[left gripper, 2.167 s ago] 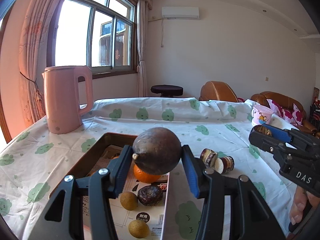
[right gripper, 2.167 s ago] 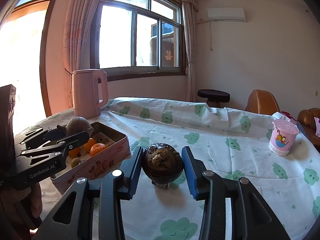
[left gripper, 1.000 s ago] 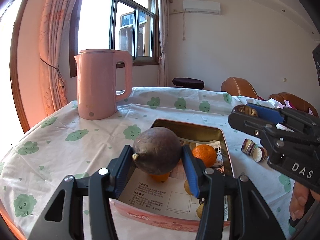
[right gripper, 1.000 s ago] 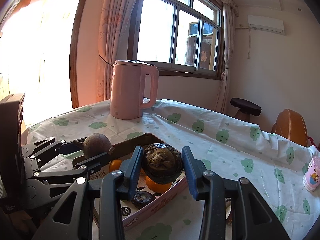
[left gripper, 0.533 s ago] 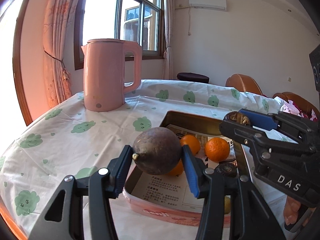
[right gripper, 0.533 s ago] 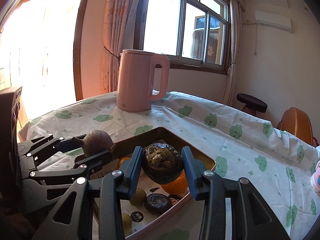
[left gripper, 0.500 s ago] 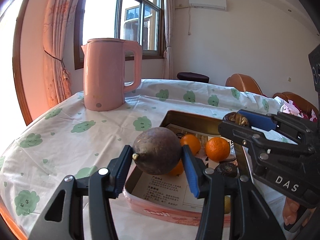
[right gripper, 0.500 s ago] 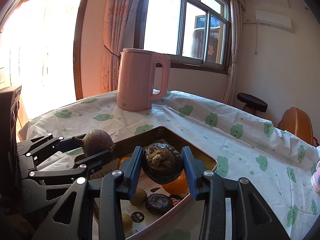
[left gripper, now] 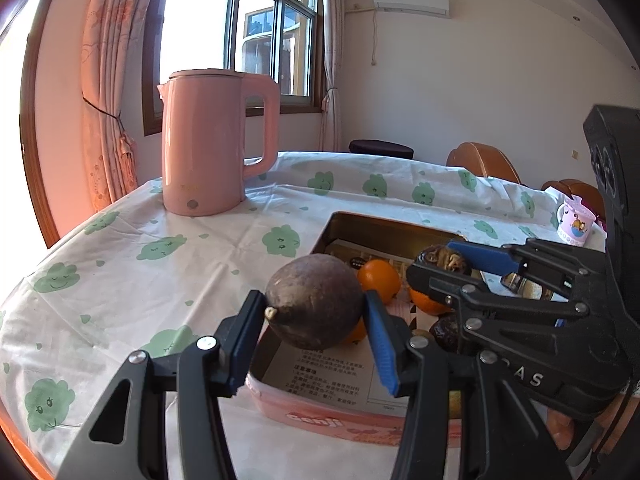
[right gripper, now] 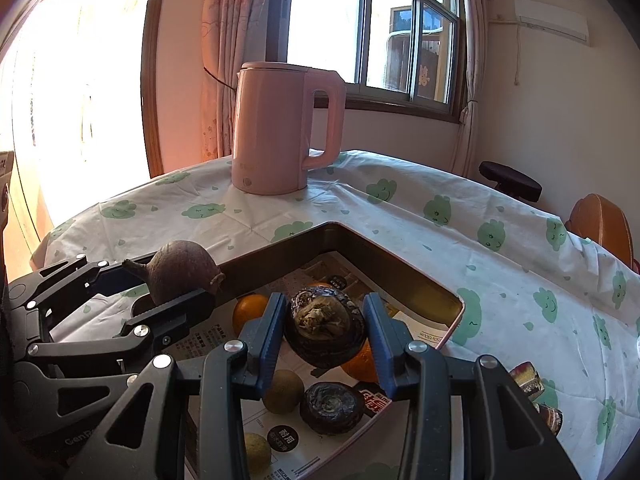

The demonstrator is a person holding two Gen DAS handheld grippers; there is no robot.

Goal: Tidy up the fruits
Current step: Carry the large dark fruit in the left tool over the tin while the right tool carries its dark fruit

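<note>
Pinching a round brown fruit (left gripper: 316,302), the left gripper (left gripper: 314,336) holds it up in the air over the near corner of the tin box (left gripper: 360,224). This fruit looks smooth and dull, with a small pale nub at one end. Its two blue pads press on both sides of it.

To the right, the right gripper (right gripper: 325,334) pinches a dark wrinkly fruit (right gripper: 325,326) between its own blue pads. That fruit is bumpy and almost black, with a dry tan patch on top. It hangs over the middle of the box.

Below the right gripper, inside the box, lie shiny oranges (right gripper: 250,312), one more dark wrinkly fruit (right gripper: 332,402) and two small round greenish-brown fruits (right gripper: 283,391). They sit on printed paper that lines the bottom. The box has straight metal walls, gold inside and pink outside.

Ahead of both grippers stands a tall pink kettle (left gripper: 212,144) with a big handle, smooth and plain. The table wears a white cloth (left gripper: 160,248) with green smiley clouds, a bit creased. Far off to the right sits a small pink cup (left gripper: 574,226). Behind the kettle are a big window (right gripper: 372,28) with a brown frame, pale pink curtains and a white wall.
</note>
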